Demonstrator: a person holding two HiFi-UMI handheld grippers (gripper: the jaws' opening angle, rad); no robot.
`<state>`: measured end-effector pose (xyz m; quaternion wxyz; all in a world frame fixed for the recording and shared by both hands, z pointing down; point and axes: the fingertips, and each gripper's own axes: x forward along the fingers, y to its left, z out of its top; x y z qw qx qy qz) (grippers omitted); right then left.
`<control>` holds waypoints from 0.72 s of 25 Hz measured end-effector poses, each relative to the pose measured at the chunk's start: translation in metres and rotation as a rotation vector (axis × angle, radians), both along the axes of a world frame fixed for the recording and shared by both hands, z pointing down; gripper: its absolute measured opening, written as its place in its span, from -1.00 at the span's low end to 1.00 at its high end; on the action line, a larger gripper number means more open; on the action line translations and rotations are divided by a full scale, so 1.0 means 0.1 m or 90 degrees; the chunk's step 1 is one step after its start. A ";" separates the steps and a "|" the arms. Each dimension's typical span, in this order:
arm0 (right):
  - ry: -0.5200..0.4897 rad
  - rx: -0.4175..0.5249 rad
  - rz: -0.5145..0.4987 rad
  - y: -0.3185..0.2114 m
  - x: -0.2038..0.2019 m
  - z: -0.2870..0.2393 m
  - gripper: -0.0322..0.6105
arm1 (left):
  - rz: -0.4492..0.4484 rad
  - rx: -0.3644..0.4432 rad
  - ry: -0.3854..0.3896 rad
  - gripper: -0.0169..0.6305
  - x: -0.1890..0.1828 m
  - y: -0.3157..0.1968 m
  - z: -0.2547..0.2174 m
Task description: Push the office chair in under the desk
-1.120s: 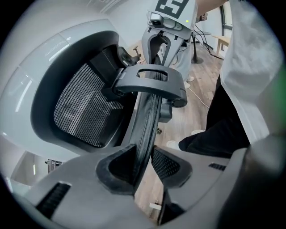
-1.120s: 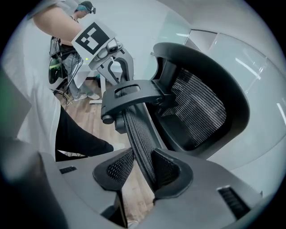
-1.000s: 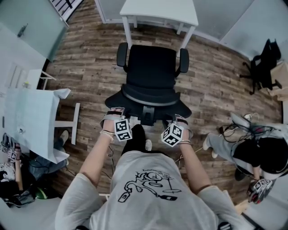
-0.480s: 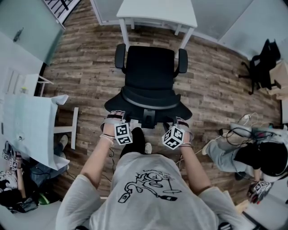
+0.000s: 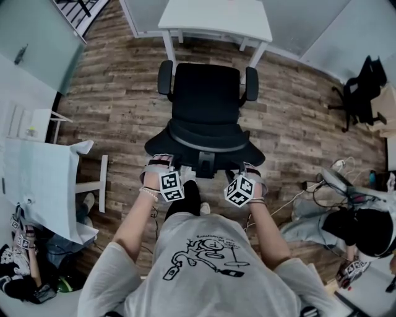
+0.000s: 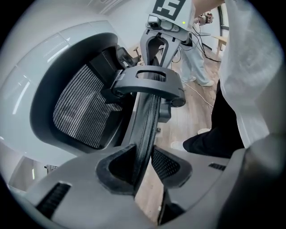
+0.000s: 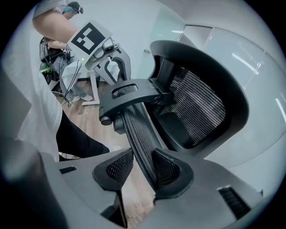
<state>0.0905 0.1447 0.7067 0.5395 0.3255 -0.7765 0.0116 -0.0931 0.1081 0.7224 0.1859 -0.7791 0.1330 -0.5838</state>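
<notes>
The black office chair (image 5: 207, 102) stands on the wood floor, its seat facing the white desk (image 5: 216, 15) at the top of the head view, its front edge just short of the desk legs. My left gripper (image 5: 162, 167) and right gripper (image 5: 247, 174) sit at the two ends of the backrest's top rim (image 5: 204, 143). In the left gripper view the rim (image 6: 146, 120) runs between the jaws of the left gripper (image 6: 143, 167), pads pressed on it. In the right gripper view the mesh rim (image 7: 138, 138) is likewise clamped in the right gripper (image 7: 143, 169).
A second white table (image 5: 43, 179) stands at the left. A person (image 5: 362, 223) sits on the floor at the right with cables (image 5: 318, 189) nearby. Another black chair (image 5: 362, 93) is at the far right. Glass partitions line the back.
The chair has rolled a little closer to the desk, with both grippers following on the backrest rim. The person at the right has shifted.
</notes>
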 end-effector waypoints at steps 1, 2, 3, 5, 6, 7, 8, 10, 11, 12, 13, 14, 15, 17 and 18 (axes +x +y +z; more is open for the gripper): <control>0.000 -0.001 0.003 -0.04 0.00 0.00 -0.40 | 0.003 0.000 -0.001 -0.60 0.00 -0.05 0.00; 0.000 -0.001 0.007 -0.09 0.00 0.00 -0.40 | 0.006 0.000 -0.001 -0.59 0.00 -0.10 0.00; 0.000 -0.001 0.011 -0.14 0.01 -0.01 -0.40 | 0.010 0.000 -0.001 -0.59 0.01 -0.15 0.00; 0.000 -0.004 0.015 -0.23 0.02 -0.02 -0.40 | 0.015 0.001 0.000 -0.60 0.02 -0.24 -0.02; -0.001 -0.006 0.016 -0.27 0.01 -0.02 -0.40 | 0.016 0.001 0.000 -0.60 0.01 -0.28 -0.02; -0.001 -0.007 0.016 -0.30 0.00 -0.02 -0.40 | 0.017 0.000 0.000 -0.60 0.01 -0.33 -0.02; -0.001 -0.007 0.017 -0.34 -0.01 -0.02 -0.40 | 0.018 -0.001 0.000 -0.59 0.01 -0.37 -0.02; -0.001 -0.008 0.019 -0.42 -0.01 -0.02 -0.40 | 0.022 -0.004 0.002 -0.60 0.01 -0.45 -0.02; -0.001 -0.010 0.020 -0.45 0.00 -0.02 -0.40 | 0.024 -0.005 0.002 -0.60 0.01 -0.48 -0.02; -0.001 -0.011 0.021 -0.49 0.01 -0.02 -0.40 | 0.025 -0.006 0.003 -0.60 0.02 -0.52 -0.03; -0.001 -0.012 0.022 -0.53 0.01 -0.02 -0.40 | 0.026 -0.007 0.003 -0.60 0.02 -0.56 -0.03; -0.001 -0.013 0.024 -0.58 0.02 -0.02 -0.40 | 0.027 -0.008 0.003 -0.60 0.02 -0.60 -0.03; -0.002 -0.015 0.027 -0.62 0.02 -0.02 -0.40 | 0.028 -0.009 0.003 -0.59 0.02 -0.65 -0.03; -0.004 -0.017 0.033 -0.72 0.02 -0.01 -0.40 | 0.035 -0.010 0.004 -0.59 0.02 -0.75 -0.02; -0.005 -0.018 0.037 -0.77 0.01 -0.01 -0.40 | 0.040 -0.009 0.005 -0.59 0.02 -0.79 -0.02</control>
